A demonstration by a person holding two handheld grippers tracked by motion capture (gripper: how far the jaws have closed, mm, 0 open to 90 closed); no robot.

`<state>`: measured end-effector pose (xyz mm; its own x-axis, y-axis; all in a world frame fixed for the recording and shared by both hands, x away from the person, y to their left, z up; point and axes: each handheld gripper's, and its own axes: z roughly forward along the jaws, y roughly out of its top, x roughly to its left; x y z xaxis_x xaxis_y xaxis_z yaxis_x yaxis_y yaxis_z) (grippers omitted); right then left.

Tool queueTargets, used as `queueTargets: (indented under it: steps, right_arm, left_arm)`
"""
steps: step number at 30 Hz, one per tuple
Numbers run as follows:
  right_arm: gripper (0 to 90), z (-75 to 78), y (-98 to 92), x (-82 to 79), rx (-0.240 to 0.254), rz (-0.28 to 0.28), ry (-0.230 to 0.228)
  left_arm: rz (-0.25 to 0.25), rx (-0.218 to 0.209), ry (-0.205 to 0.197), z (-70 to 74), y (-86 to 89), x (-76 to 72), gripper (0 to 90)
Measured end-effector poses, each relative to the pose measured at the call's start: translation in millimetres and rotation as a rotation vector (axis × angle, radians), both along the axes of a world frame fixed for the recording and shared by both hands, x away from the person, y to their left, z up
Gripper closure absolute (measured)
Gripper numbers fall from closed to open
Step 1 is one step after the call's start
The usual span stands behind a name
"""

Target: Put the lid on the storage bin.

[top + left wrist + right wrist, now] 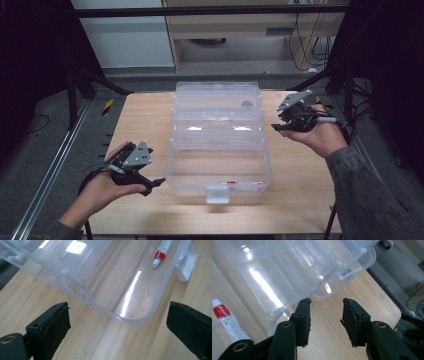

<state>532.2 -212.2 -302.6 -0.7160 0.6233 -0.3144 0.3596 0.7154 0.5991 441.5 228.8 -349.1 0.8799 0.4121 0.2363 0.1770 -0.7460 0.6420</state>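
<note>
A clear plastic box (218,167) stands open in the centre of the high view on the wooden surface (145,117), w/ its lid (217,102) folded back toward the top of the frame. A white latch (217,194) sits on the box's near wall. Inside the box lies a small white tube w/ red band (160,253); in the left gripper view it is at upper right, in the right gripper view at lower left.

The left tongs (150,186) are at lower left of the high view, just beside the box's near-left corner, not touching it. Their jaws stand wide apart w/ nothing between.

The right tongs (278,129) are at right of centre, near the lid's right edge. Their jaws are partly apart, holding nothing.
</note>
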Motion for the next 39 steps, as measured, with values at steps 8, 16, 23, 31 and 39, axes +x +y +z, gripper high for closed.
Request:
queueTargets:
  steps: [8, 16, 23, 31, 39]
  right_arm:
    - [59.7, 17.4, 33.0, 18.4, -0.032, 0.128, -0.002]
    - [57.9, 16.3, 72.7, 34.3, -0.115, 0.268, 0.02]
    - [63.1, 9.8, 87.6, 41.8, -0.185, 0.321, 0.044]
    - [69.9, 3.2, 98.2, 49.4, -0.27, 0.374, 0.063]
    - [76.5, 2.3, 99.9, 51.8, -0.313, 0.391, 0.055]
  left_arm:
    - [-0.076, -0.021, 0.036, 1.6, -22.8, 2.6, 5.3]
    - [-0.14, 0.026, 0.07, -3.8, -49.6, 7.0, 5.6]
    - [-0.156, 0.053, 0.091, -10.0, -57.2, 8.7, 5.3]
    - [-0.157, 0.076, 0.123, -15.7, -61.2, 12.5, 6.5]
    - [-0.165, 0.091, 0.132, -17.0, -62.0, 12.2, 8.2]
